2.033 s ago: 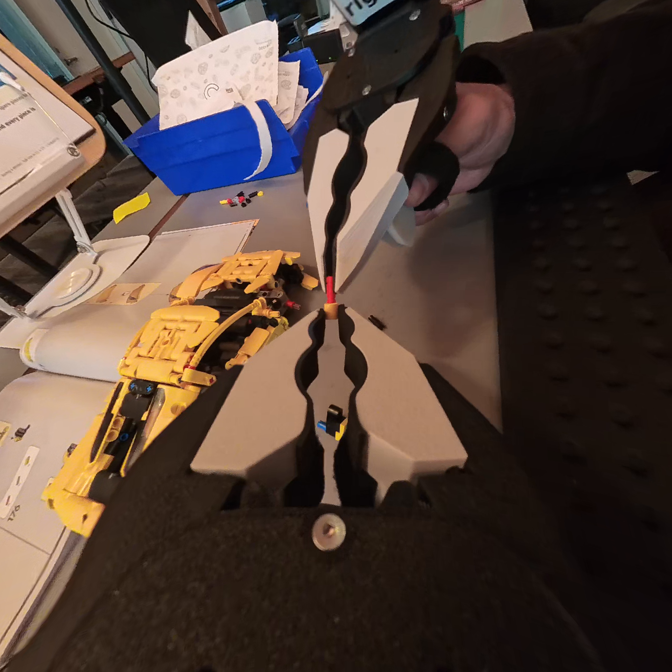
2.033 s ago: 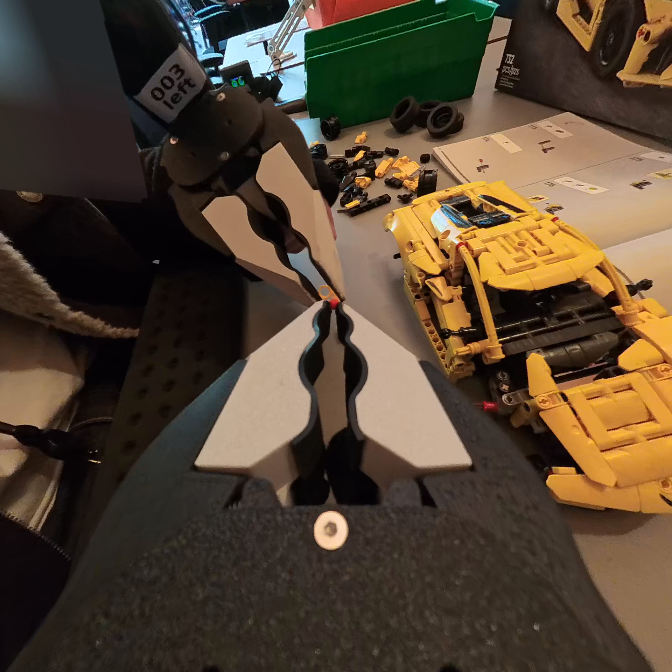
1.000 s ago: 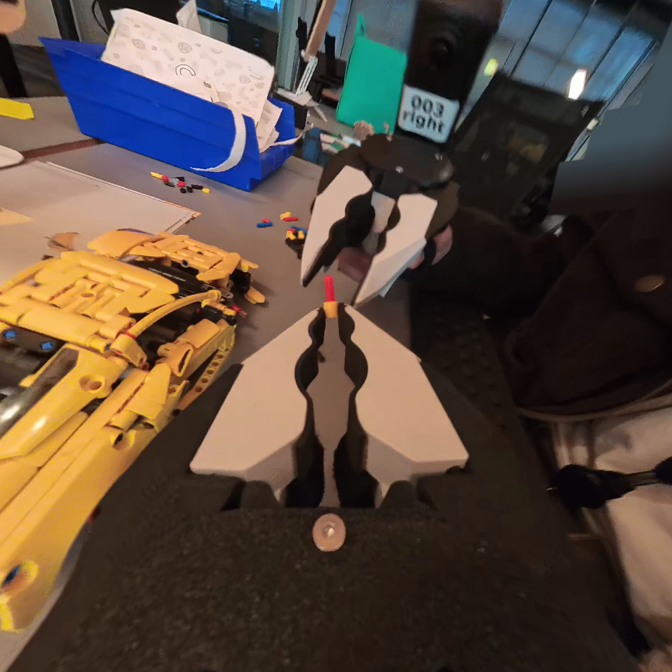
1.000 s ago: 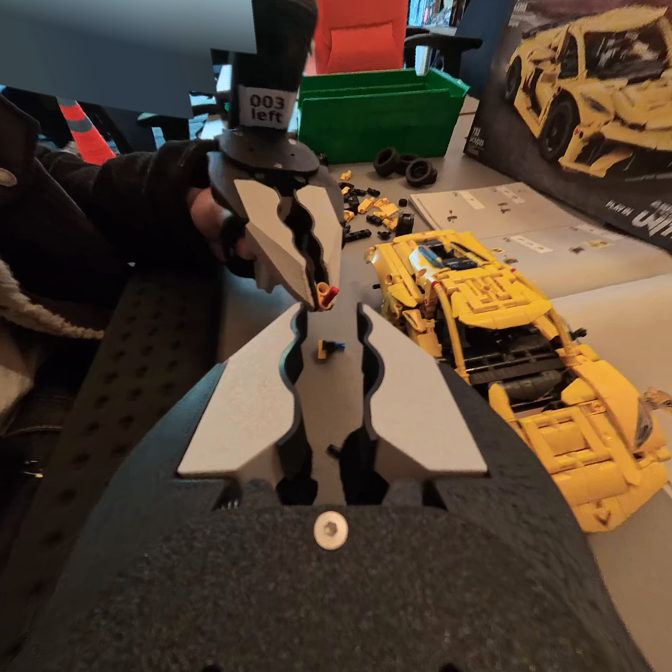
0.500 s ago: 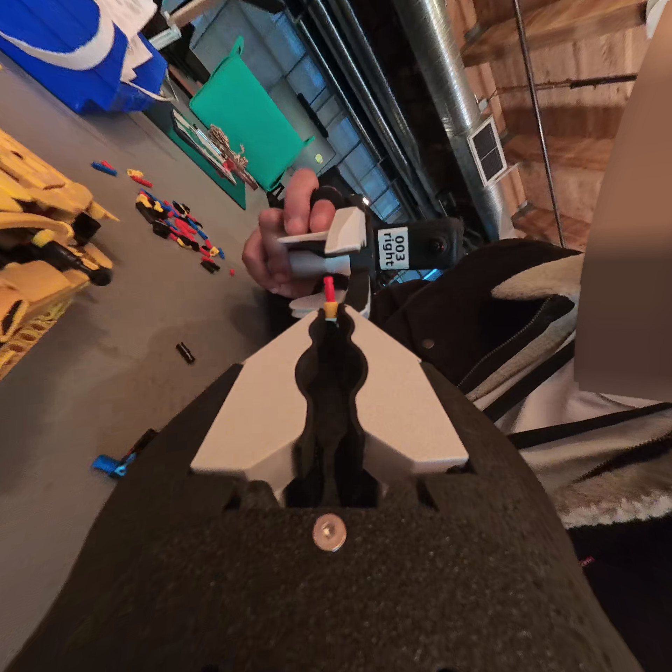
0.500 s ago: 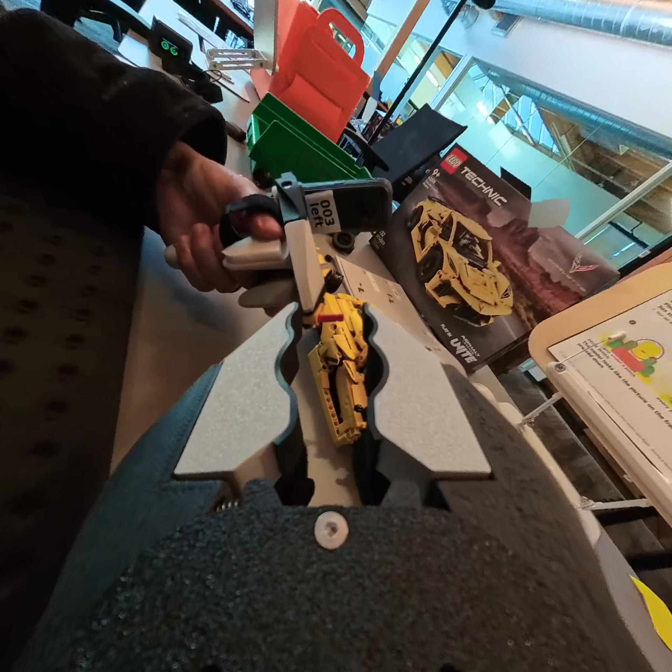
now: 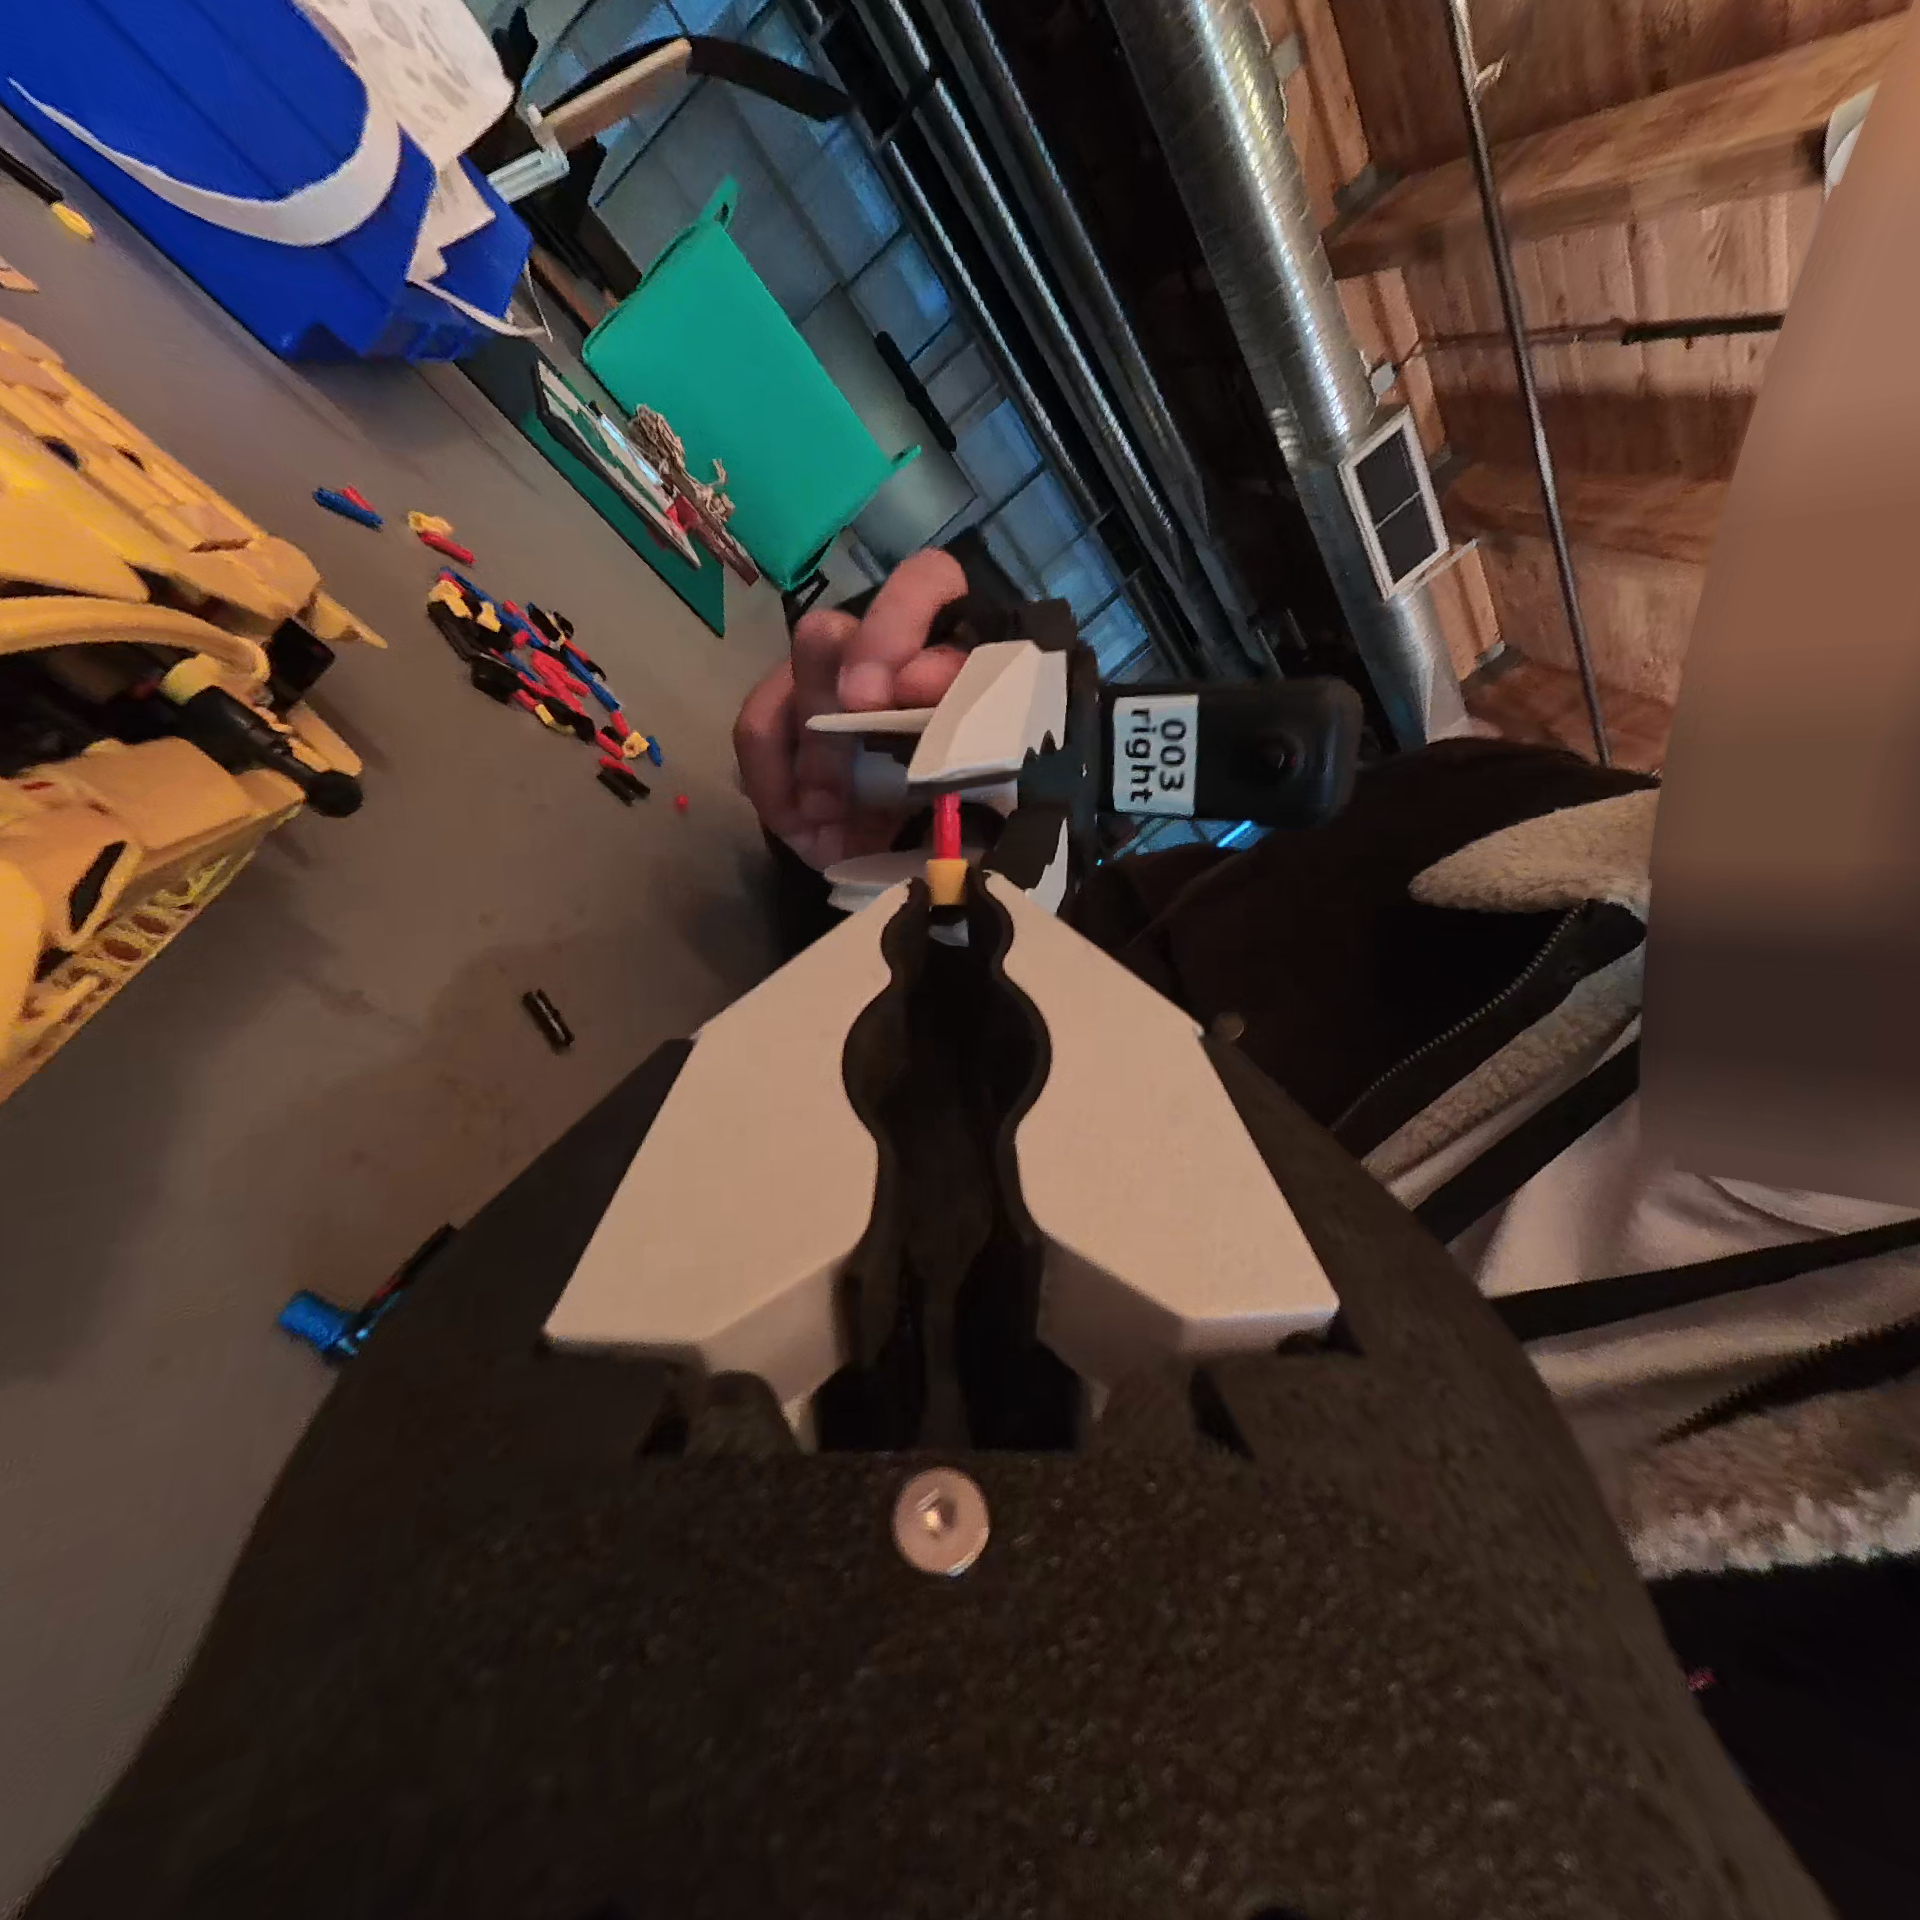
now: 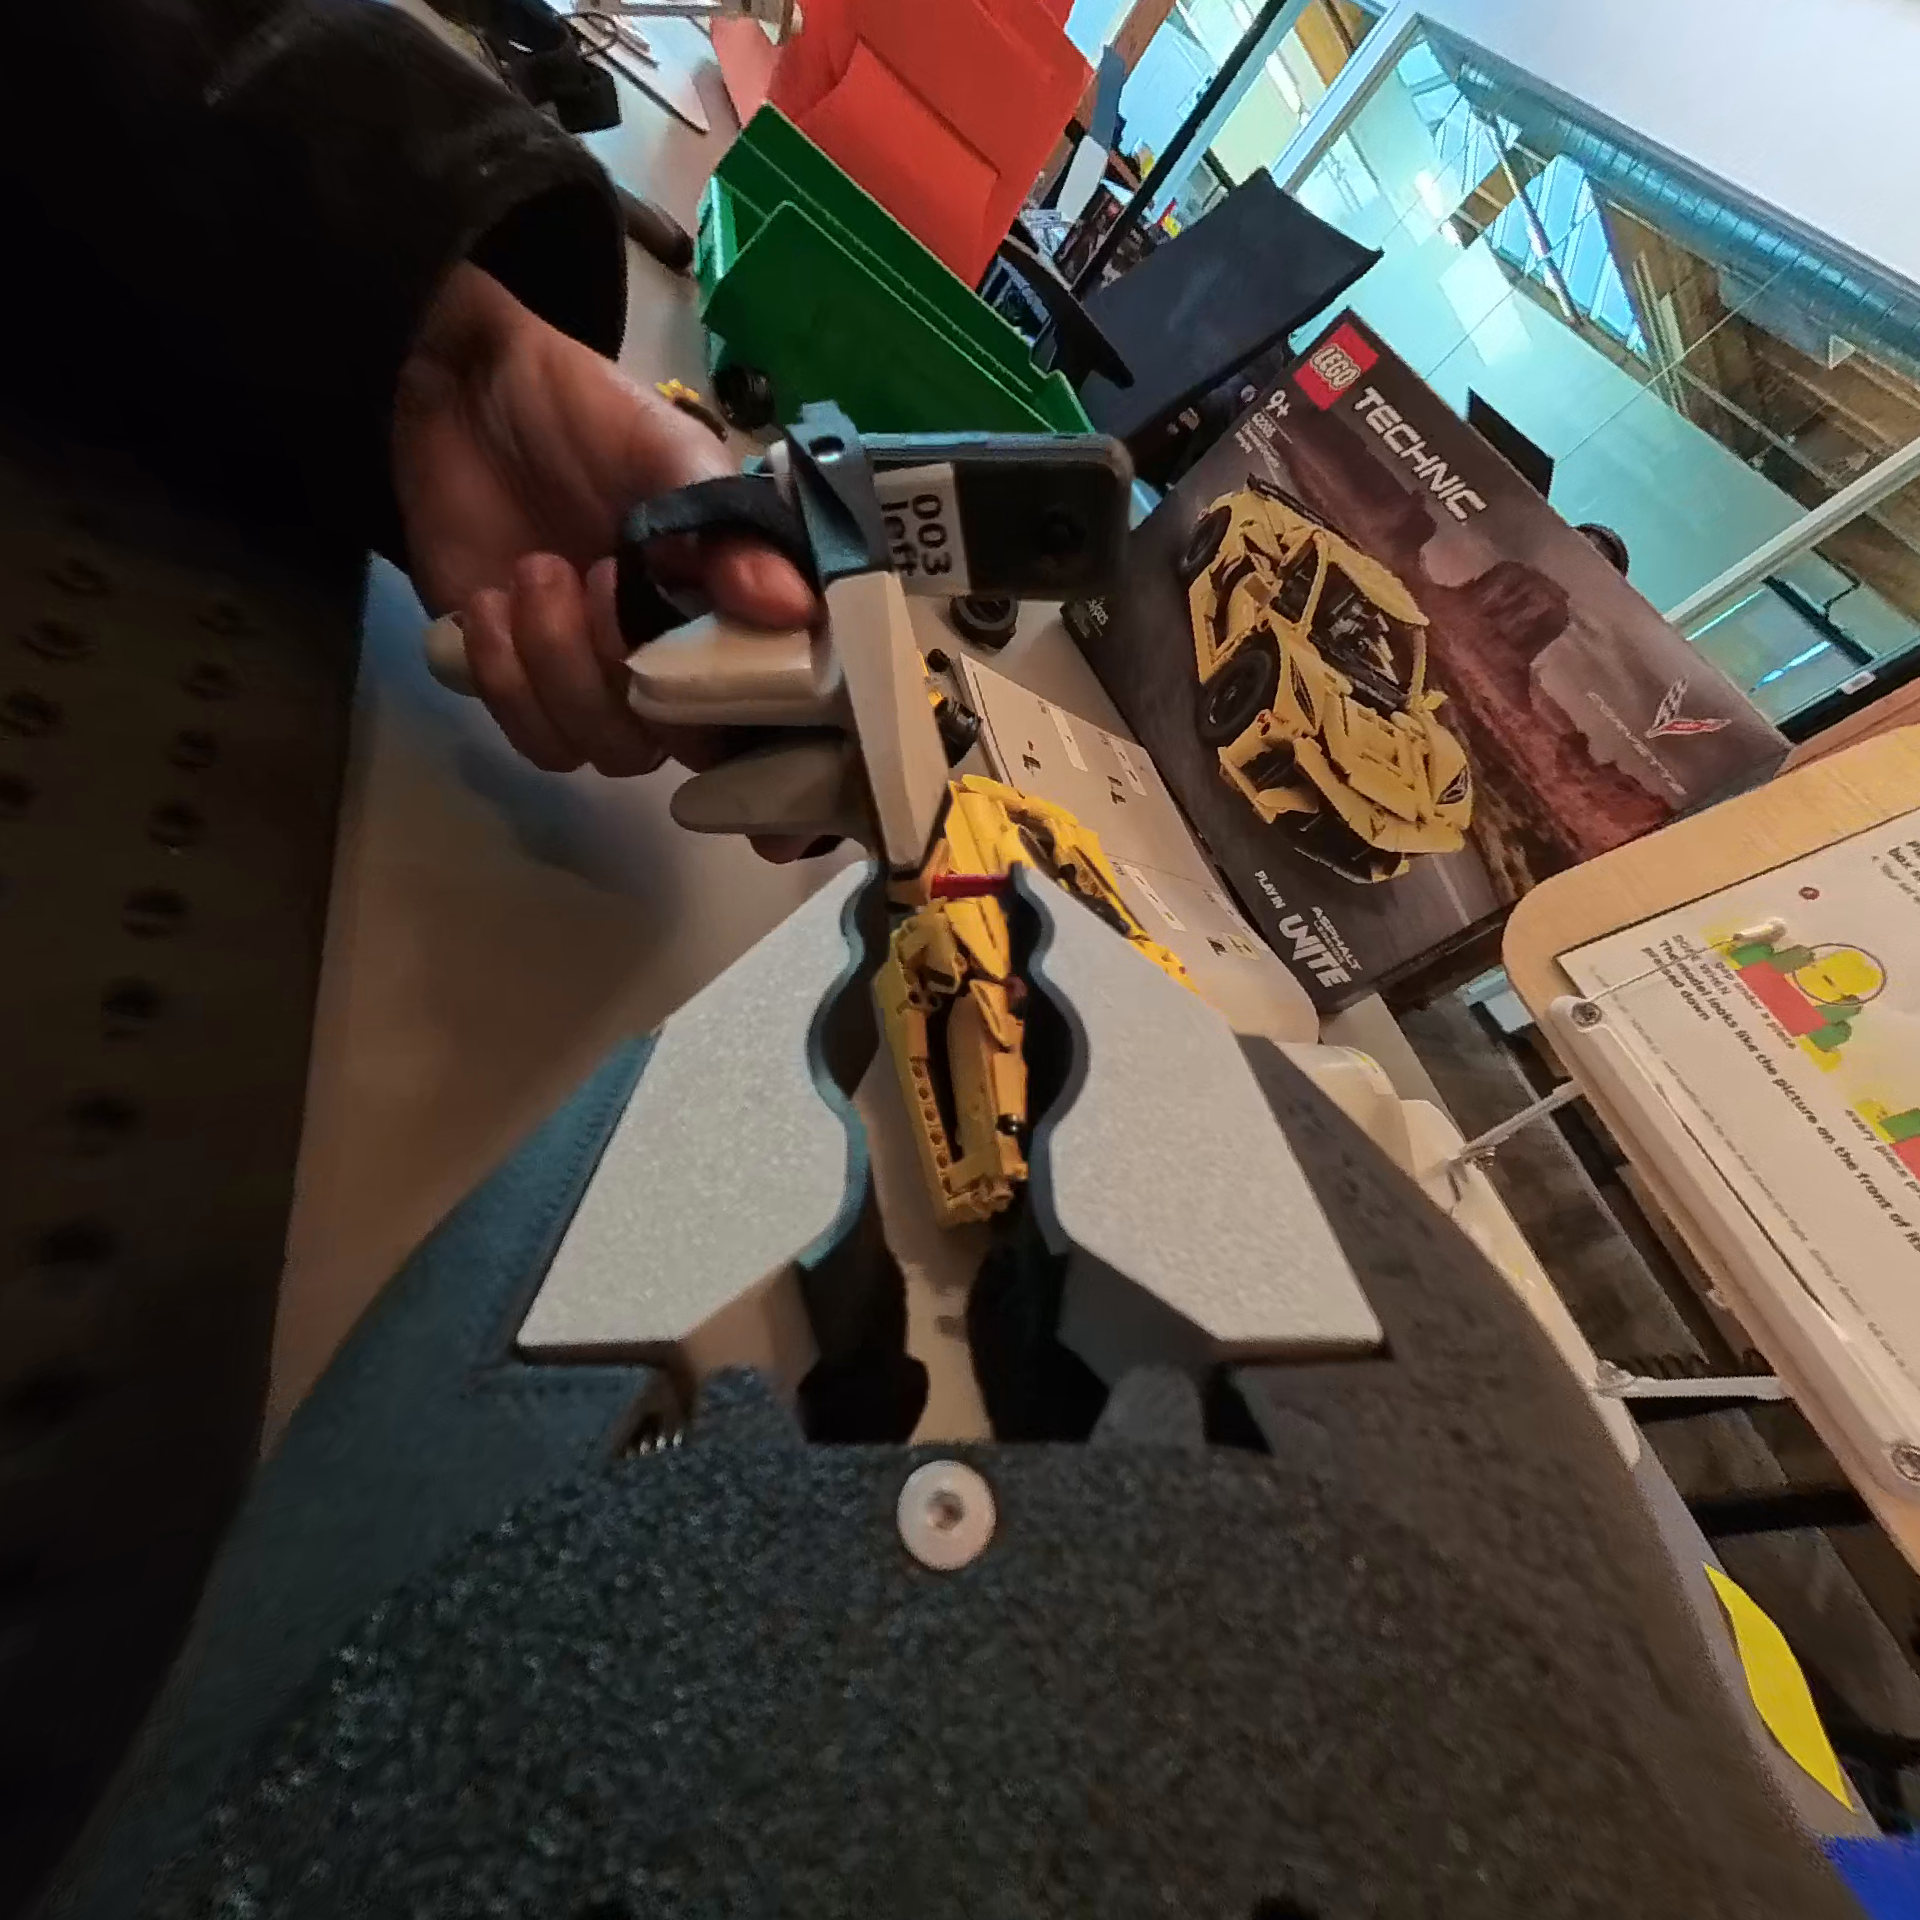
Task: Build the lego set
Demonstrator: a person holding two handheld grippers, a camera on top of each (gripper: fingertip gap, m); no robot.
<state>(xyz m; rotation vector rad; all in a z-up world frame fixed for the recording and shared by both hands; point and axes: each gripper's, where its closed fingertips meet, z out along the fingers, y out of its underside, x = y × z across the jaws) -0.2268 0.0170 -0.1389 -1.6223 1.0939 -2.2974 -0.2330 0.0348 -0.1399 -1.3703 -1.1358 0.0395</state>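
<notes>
With the yellow car (image 8: 971,1049) on the table, the left gripper (image 7: 943,902) pinches a small yellow bush with a red pin (image 7: 945,828) in it, and the right gripper (image 8: 951,902), spread around that pin, likely must close and push it home.

Open-plan workshop — exposed duct (image 7: 1236,239), timber ceiling (image 7: 1621,208), glass partitions (image 8: 1621,343), parts bins (image 8: 831,281).

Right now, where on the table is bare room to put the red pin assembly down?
Bare grey table lies between the yellow car and the left tongs, holding only a black pin and a blue piece. Crowded: the loose-piece pile beyond the car, toward the blue bin. In the right wrist view, manual pages fill the far side.
</notes>
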